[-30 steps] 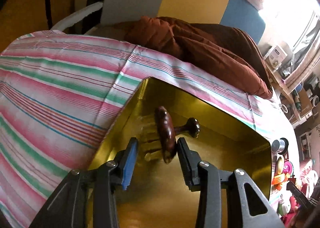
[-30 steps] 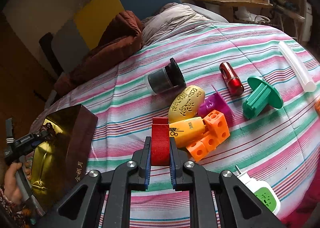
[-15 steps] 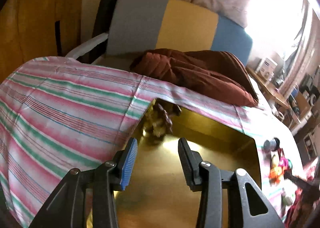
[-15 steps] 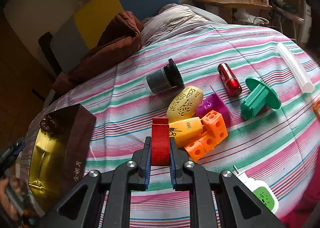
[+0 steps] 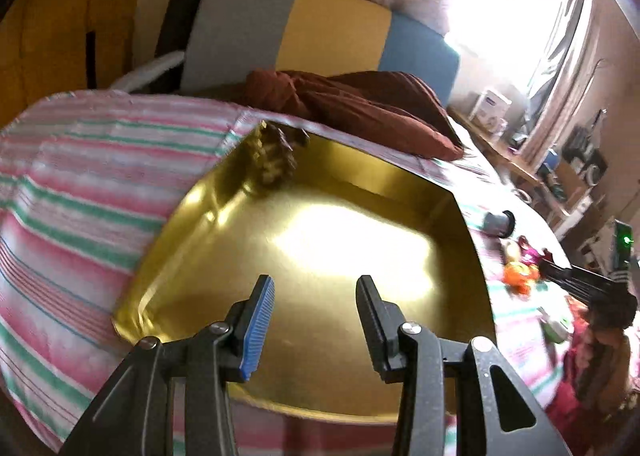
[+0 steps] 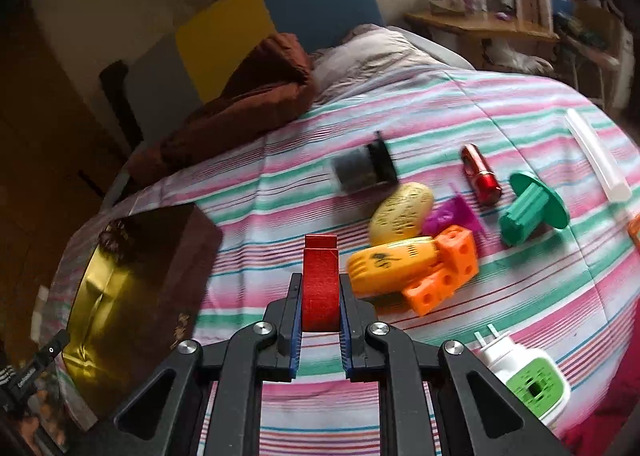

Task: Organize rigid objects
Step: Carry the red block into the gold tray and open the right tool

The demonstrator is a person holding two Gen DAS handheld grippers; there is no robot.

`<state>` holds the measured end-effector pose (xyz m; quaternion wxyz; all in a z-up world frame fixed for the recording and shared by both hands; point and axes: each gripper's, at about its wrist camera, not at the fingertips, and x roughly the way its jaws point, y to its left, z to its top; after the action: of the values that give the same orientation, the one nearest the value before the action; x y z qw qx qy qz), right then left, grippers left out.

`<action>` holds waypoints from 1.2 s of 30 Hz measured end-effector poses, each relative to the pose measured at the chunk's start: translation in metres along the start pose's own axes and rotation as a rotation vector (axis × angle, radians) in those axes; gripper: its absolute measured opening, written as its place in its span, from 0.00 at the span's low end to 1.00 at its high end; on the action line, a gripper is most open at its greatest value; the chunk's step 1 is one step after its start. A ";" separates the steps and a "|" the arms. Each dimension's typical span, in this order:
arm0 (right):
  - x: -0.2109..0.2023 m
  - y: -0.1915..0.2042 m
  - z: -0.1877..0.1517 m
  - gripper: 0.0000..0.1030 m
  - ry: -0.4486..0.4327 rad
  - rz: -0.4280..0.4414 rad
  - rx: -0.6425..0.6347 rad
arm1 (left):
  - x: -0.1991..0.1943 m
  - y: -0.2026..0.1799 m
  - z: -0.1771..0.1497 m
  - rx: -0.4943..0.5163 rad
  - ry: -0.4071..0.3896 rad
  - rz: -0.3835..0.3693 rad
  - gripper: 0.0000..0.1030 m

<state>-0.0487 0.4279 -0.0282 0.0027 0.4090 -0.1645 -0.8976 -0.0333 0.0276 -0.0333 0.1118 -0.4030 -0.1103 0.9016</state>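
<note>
A gold-lined box (image 5: pixel 472 256) with dark brown outer walls (image 6: pixel 160 256) lies on the striped bedspread. A dark wooden massager (image 5: pixel 276 156) rests in its far left corner. My left gripper (image 5: pixel 316 320) hangs open above the box's near side, with nothing between its fingers. My right gripper (image 6: pixel 320 308) is shut on a red block (image 6: pixel 320 280), held above the bedspread to the right of the box. Beyond it lie a yellow oval piece (image 6: pixel 400 212), a yellow-orange toy (image 6: pixel 388 264), orange cubes (image 6: pixel 448 268), a purple piece (image 6: pixel 452 212) and a black-capped jar (image 6: pixel 364 168).
A red cylinder (image 6: pixel 480 176), a green flanged part (image 6: pixel 528 212), a white tube (image 6: pixel 596 156) and a green-and-white plug (image 6: pixel 524 376) lie on the right of the bed. A brown quilt (image 6: pixel 248 104) is heaped by the headboard. A shelf (image 6: pixel 480 24) stands beyond.
My left gripper has let go of the wooden massager and pulled back from it; the massager now lies in the box's far corner. My right gripper, still holding the red block, has shifted slightly.
</note>
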 end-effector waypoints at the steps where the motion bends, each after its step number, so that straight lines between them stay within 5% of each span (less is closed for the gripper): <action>1: -0.001 0.006 -0.001 0.15 -0.003 0.005 -0.021 | -0.001 -0.001 -0.003 0.006 0.006 -0.007 0.41; 12: 0.014 0.156 -0.002 0.15 0.073 0.214 -0.258 | -0.027 0.016 -0.014 0.035 -0.041 0.030 0.41; 16: 0.049 0.218 -0.011 0.15 0.150 0.222 -0.362 | -0.033 0.028 -0.015 0.017 -0.059 0.034 0.41; 24: 0.121 0.288 -0.025 0.15 0.301 0.245 -0.358 | -0.049 0.047 -0.015 0.006 -0.089 0.063 0.41; 33: 0.162 0.345 -0.027 0.16 0.320 0.194 -0.396 | -0.056 0.070 -0.013 -0.050 -0.095 0.080 0.41; 34: 0.165 0.348 -0.026 0.18 0.319 0.195 -0.384 | -0.056 0.072 -0.013 -0.053 -0.092 0.081 0.41; 36: 0.170 0.351 -0.026 0.42 0.320 0.195 -0.365 | -0.056 0.075 -0.014 -0.061 -0.088 0.077 0.41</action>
<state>-0.1882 0.0651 -0.0639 0.1888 0.5207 -0.0357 -0.8318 0.0049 -0.0585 -0.0245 0.0596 -0.3700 -0.1270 0.9184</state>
